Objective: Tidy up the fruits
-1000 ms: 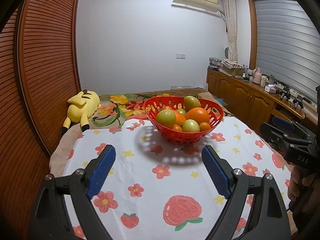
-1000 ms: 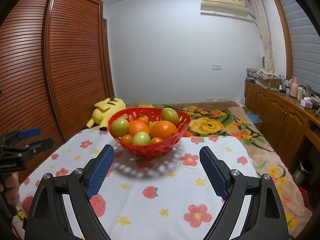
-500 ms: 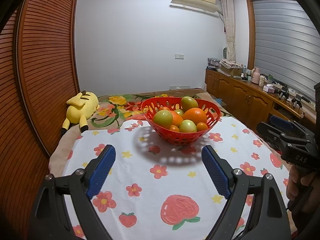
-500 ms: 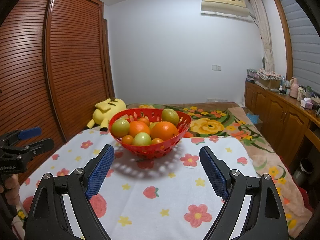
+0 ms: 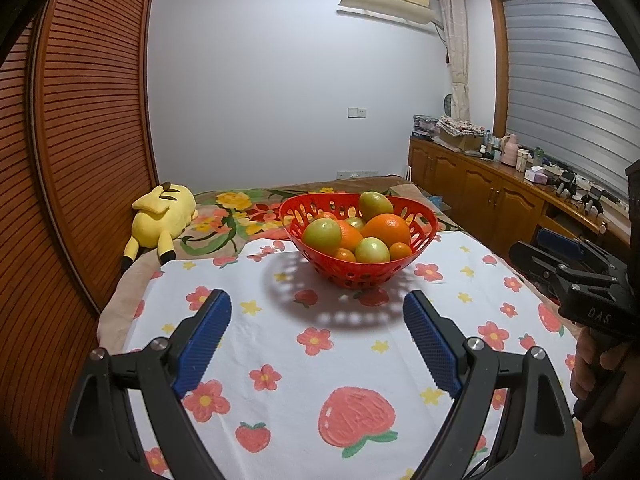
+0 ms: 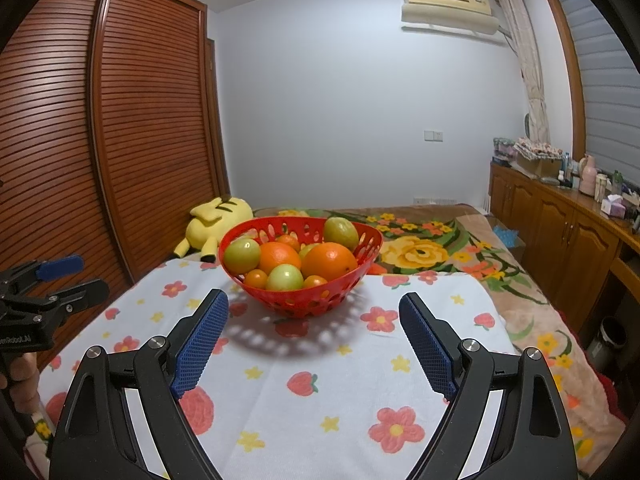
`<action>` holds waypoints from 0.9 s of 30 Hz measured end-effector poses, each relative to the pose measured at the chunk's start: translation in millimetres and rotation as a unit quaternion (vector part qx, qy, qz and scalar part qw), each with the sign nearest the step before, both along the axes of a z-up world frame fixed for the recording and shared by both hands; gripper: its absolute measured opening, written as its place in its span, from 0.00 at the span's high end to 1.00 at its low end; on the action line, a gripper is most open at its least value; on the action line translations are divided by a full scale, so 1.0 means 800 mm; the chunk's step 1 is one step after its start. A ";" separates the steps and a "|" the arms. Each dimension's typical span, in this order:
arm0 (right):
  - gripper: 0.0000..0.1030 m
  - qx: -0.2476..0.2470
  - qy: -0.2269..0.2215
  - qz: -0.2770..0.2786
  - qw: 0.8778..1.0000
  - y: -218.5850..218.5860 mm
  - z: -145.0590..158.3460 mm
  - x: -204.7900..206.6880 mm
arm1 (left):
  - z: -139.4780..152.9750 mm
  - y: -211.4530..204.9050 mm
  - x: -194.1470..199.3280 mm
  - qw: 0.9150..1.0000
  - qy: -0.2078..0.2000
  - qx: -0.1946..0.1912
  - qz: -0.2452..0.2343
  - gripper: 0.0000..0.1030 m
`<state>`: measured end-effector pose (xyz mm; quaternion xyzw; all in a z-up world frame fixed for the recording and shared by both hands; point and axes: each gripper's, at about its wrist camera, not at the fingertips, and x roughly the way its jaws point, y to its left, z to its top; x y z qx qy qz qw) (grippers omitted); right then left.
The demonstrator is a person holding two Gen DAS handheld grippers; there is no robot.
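Observation:
A red perforated basket [image 5: 425,236] [image 6: 362,276] stands on a white cloth with flowers and strawberries [image 5: 340,360] [image 6: 340,384]. It holds two big oranges [image 5: 387,229] [image 6: 329,261], several green fruits [image 5: 322,235] [image 6: 241,255] and small tangerines [image 5: 400,251] [image 6: 256,279]. My left gripper [image 5: 317,320] is open and empty, short of the basket. My right gripper [image 6: 313,316] is also open and empty, just before the basket. Each gripper shows at the edge of the other's view, held by a hand [image 5: 600,364].
A yellow plush toy [image 5: 162,216] [image 6: 214,228] lies on the flowered bedspread [image 6: 432,252] behind the cloth. A slatted wooden wardrobe [image 6: 120,140] lines the left side. Wooden cabinets [image 5: 492,196] with clutter run along the right wall.
In the left wrist view the basket sits slightly further off than a second ago. The right wrist view is unchanged, and both grippers stay open.

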<state>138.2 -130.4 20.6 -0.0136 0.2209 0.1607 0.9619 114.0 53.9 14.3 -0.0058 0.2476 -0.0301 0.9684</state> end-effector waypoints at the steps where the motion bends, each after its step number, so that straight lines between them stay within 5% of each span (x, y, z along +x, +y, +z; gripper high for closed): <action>1: 0.14 0.000 0.000 0.000 1.000 0.000 0.000 0.000 | 0.000 0.000 0.000 1.000 0.000 0.000 0.000 0.14; 27: 0.14 0.000 -0.001 0.000 1.000 0.002 0.001 -0.003 | 0.003 -0.001 -0.003 1.000 -0.004 0.000 0.001 0.14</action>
